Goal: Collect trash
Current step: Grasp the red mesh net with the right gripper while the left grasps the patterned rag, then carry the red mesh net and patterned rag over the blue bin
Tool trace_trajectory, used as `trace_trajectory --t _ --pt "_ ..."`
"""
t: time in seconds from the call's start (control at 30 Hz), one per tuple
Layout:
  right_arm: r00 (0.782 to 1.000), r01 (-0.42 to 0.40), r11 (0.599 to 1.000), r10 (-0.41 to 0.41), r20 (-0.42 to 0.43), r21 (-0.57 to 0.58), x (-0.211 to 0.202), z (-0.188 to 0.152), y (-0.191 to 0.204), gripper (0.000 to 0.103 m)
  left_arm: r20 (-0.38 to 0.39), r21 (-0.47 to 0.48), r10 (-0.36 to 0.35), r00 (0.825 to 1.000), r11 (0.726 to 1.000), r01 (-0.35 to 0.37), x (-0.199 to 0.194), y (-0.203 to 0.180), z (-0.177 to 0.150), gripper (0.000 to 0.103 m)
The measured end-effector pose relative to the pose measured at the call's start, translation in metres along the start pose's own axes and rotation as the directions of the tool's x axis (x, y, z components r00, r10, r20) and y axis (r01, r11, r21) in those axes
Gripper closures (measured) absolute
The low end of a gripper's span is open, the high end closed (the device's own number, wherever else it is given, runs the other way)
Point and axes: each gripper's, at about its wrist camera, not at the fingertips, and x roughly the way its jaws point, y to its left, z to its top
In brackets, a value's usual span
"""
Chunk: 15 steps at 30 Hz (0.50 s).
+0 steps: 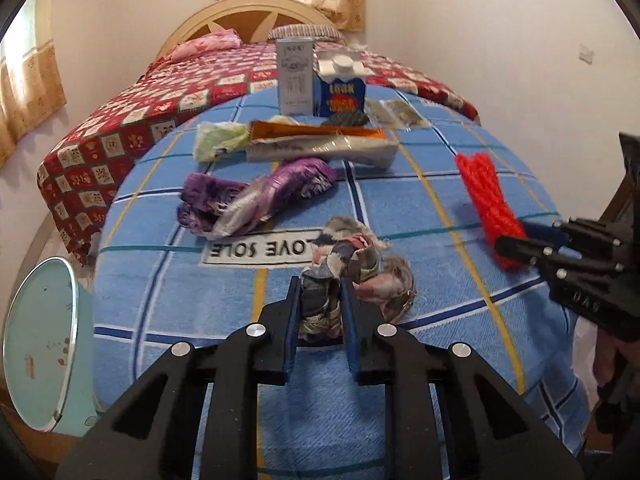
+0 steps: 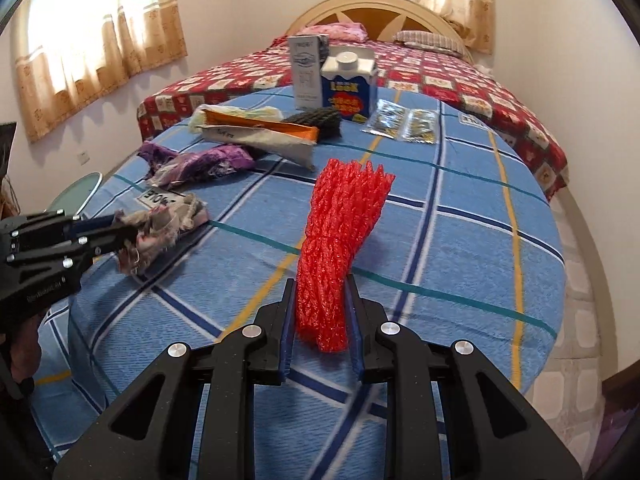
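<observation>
Blue checked cloth (image 1: 400,200) covers the surface where litter waits for collection. In the left wrist view, the left gripper (image 1: 320,300) pinches a crumpled scrap of patterned wrapper (image 1: 352,264), its near end squeezed between the two blue pads while the rest lies on the cloth. Beyond it lie a purple wrapper (image 1: 260,196), a long orange-edged packet (image 1: 320,142) and two cartons (image 1: 320,80) standing upright; a pale green bin (image 1: 40,344) sits tilted at the lower left edge, beside the bed.

In the right wrist view, the right gripper (image 2: 322,296) clamps the lower end of a red foam net sleeve (image 2: 344,232), which stands up from the fingers. Two foil sachets (image 2: 400,126) rest near the cartons.

Both grips look secure but shallow. The wrapper should probably be lifted clear before swinging towards the bin, since its loose tail could drag or snag on the cloth.
</observation>
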Motion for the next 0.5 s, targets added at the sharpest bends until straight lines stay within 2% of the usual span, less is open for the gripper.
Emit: trace_trajectory --t 0.13,0.5 --pt "1.000 -0.016 1.000 0.016 0.014 -0.017 -0.003 0.001 0.010 0.080 0.025 -0.007 0.014 1.000 1.000 -0.013 -0.012 0.012 0.002 0.087" --pt "0.994 -0.090 0.993 0.094 0.053 -0.082 -0.002 0.016 0.048 0.080 0.070 -0.037 0.133 0.989 0.991 -0.131 -0.049 0.065 -0.004 0.092"
